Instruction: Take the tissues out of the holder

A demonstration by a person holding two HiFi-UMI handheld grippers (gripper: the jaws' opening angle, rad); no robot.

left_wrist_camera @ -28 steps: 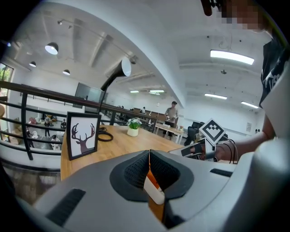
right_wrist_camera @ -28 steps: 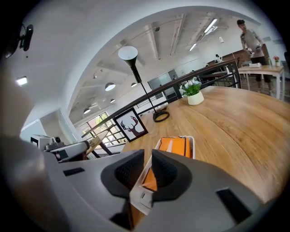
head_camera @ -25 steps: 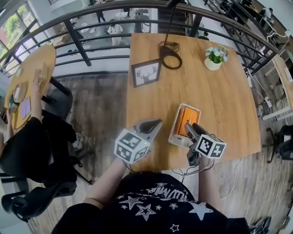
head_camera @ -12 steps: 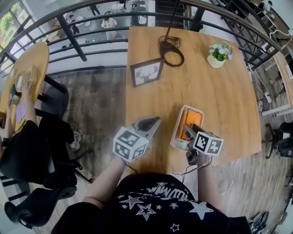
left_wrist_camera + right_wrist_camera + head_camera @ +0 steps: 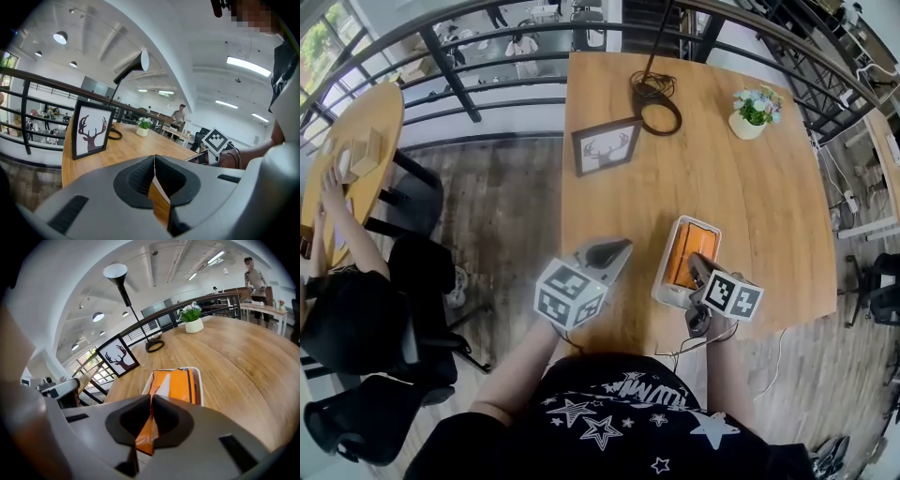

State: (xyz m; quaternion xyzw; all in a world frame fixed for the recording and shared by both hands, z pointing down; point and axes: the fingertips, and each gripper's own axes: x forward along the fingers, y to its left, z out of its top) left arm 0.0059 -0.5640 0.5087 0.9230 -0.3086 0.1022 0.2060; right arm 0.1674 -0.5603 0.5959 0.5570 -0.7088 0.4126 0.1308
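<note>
Tissues (image 5: 692, 251): an orange pack lying flat inside the white holder (image 5: 664, 269), on the desk (image 5: 759, 197) near our edge of it.
Right claw (image 5: 151, 401): its jaws have just been closing, and now they pinch the near end of the pack's orange wrap. We see the wrap squeezed between them.
Left claw (image 5: 154, 160): closed with nothing in it. Only the desk shows under its jaws.
Which way the pack lies: its long side runs away from us, from the right claw toward the far end of the desk. The holder runs the same way.
Where the claw is on it: at the end closest to us, coming in from our side and tipped down.
Who is nearer: the right claw is on the pack. The left claw is off to the left, apart from the holder and not touching it.
Step in hand: we think the grip is just made, and the pack has not left the holder yet.
Next move: we think we should pull up and a bit back toward us, so the far end slides out over the low wall.
What could go wrong: the grip is only on thin wrap, so it may slip or tear. The light holder may lift too. The left claw is close enough to hold it down.
</note>
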